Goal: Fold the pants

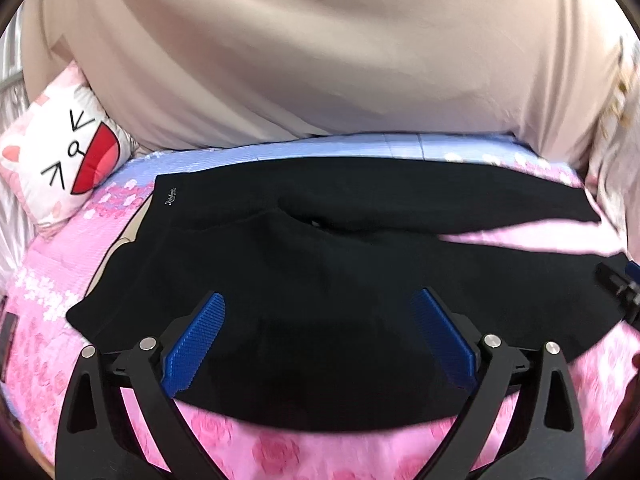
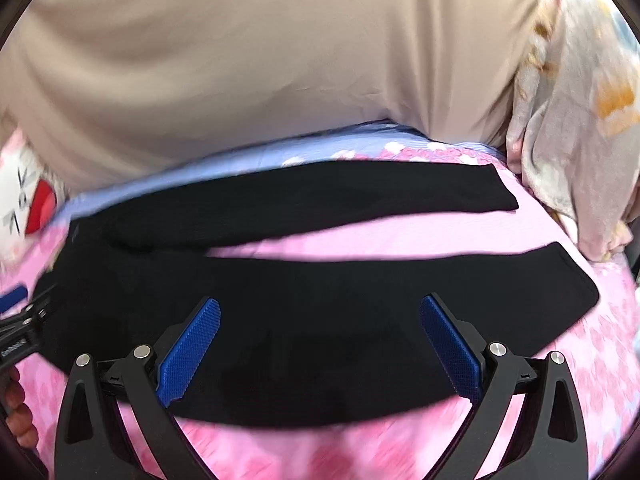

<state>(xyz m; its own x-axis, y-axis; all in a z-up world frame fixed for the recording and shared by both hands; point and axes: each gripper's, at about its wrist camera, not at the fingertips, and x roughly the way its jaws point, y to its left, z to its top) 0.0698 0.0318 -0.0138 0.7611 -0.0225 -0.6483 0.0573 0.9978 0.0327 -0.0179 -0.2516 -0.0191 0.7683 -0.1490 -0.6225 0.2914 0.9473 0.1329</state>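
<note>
Black pants [image 1: 320,248] lie flat on a pink floral bedspread [image 1: 280,452], waistband at the left, two legs stretching right with a gap between them. My left gripper [image 1: 322,300] is open, its blue pads spread above the near leg by the hip. The right wrist view shows the same pants [image 2: 320,292], both leg ends at the right. My right gripper [image 2: 320,306] is open over the near leg's middle. Each gripper shows at the edge of the other's view: the right one [image 1: 624,284] and the left one [image 2: 24,312].
A large beige pillow [image 1: 320,60] lies behind the pants. A white cat-face cushion [image 1: 60,160] sits at the left. A light floral blanket [image 2: 580,120] is bunched at the right. A blue strip of sheet [image 1: 360,146] borders the far edge.
</note>
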